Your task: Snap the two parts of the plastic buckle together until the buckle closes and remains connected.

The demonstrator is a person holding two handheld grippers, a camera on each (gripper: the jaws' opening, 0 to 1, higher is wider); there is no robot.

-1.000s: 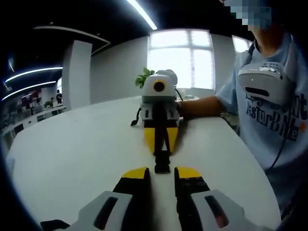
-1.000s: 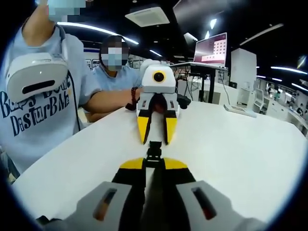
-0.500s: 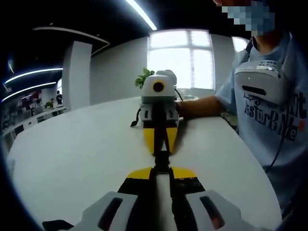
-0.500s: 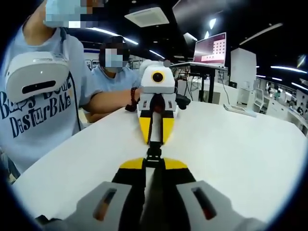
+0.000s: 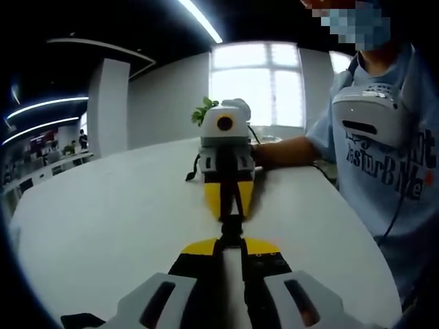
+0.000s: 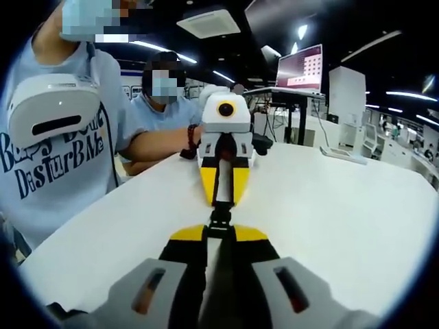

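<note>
"Two claws, nose to nose over the white surface [image 5: 103,226]! What do they hold?"

"Left claw [image 5: 231,245] squeezes one buckle [image 5: 231,226] part. Right claw [image 6: 219,232] squeezes the other part [image 6: 220,218]. They look pushed together, maybe clicked. Before, the left claw was open. Letting go is left."

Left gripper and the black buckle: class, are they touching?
Touching. The left gripper view shows the left gripper shut on the buckle, no gap.
</note>
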